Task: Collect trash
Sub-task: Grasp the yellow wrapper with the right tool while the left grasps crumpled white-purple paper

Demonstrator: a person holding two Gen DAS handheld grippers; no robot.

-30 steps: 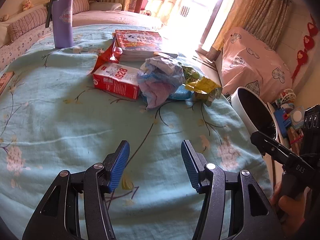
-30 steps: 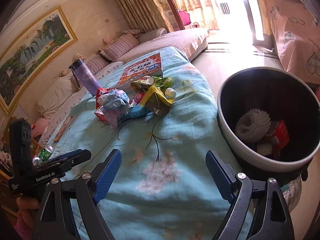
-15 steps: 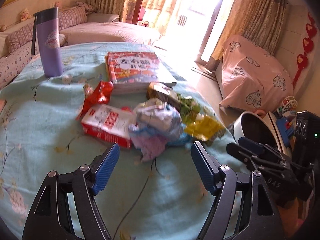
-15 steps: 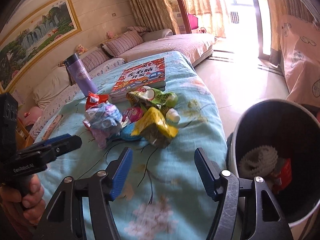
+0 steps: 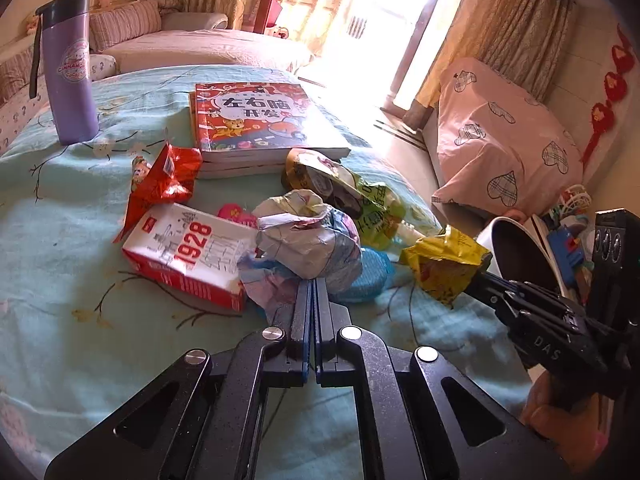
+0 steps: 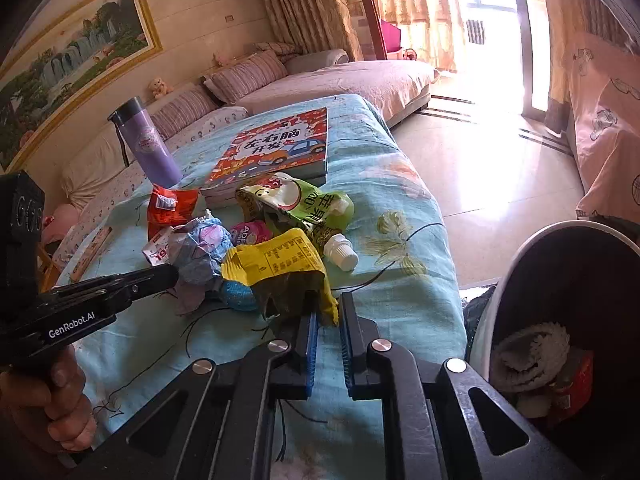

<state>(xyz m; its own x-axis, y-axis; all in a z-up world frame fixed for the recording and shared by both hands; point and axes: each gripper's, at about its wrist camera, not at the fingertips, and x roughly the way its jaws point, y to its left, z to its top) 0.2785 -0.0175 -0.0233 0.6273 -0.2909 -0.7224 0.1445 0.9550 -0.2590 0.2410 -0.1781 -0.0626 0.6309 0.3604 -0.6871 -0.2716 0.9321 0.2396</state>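
A heap of trash lies on the teal flowered cloth point(image 5: 80, 320). My left gripper point(image 5: 313, 282) has its jaws closing together on the near edge of a crumpled paper ball point(image 5: 308, 236). The right wrist view shows that same left gripper point(image 6: 170, 274) touching the ball point(image 6: 200, 252). My right gripper point(image 6: 329, 306) is closing on a flap of the yellow wrapper point(image 6: 276, 264). From the left wrist view, the right gripper point(image 5: 478, 278) grips that wrapper point(image 5: 444, 264). A white-rimmed dark bin point(image 6: 516, 252) stands at the right, off the cloth's edge.
Also in the heap are a red-and-white carton point(image 5: 188, 252), a red wrapper point(image 5: 164, 180), a green pouch point(image 5: 360, 200) and a blue wad point(image 5: 370, 276). Behind them lie stacked books point(image 5: 256, 116) and a purple flask point(image 5: 70, 72). Trash lies in the bin.
Both grippers moved forward to the heap and went from wide open to shut. The left closed at the crumpled ball. The right took hold of the yellow wrapper.
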